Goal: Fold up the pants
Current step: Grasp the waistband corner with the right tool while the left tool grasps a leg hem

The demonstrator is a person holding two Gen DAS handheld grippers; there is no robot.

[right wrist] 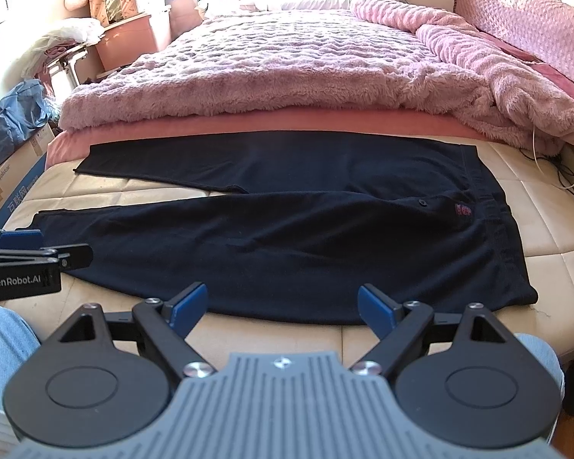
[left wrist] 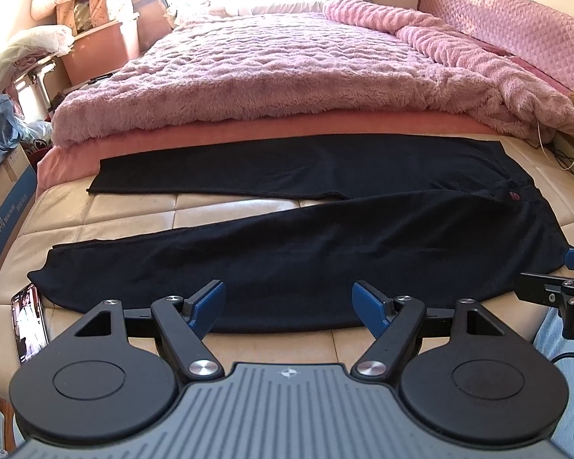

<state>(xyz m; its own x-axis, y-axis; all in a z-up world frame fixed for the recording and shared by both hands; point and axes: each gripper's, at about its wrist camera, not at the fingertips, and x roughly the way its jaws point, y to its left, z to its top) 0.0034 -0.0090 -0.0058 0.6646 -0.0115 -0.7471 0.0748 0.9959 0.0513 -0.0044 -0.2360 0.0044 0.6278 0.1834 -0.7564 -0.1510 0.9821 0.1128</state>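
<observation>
Left gripper (left wrist: 288, 306) fingers spread wide, nothing between, poised over near leg's front edge. Right gripper (right wrist: 282, 306) likewise wide, empty, nearer waistband. Both low at hem line, likely ready to pinch edge. Pants (left wrist: 287, 252) lie flat on cream mattress (left wrist: 134, 210), legs splayed leftward, waistband right, unfolded. Pink blanket (left wrist: 287, 69) heaped behind; phone (left wrist: 28, 325) at left edge.

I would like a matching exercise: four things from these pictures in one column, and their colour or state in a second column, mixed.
Things:
1. pants
2. fluffy blanket
3. left tongs
4. phone

Descriptions:
a. pink, lying further up the bed
b. screen lit, beside a leg end
c. dark, spread flat with legs apart
d. open, holding nothing

Pairs: 1-c, 2-a, 3-d, 4-b
</observation>
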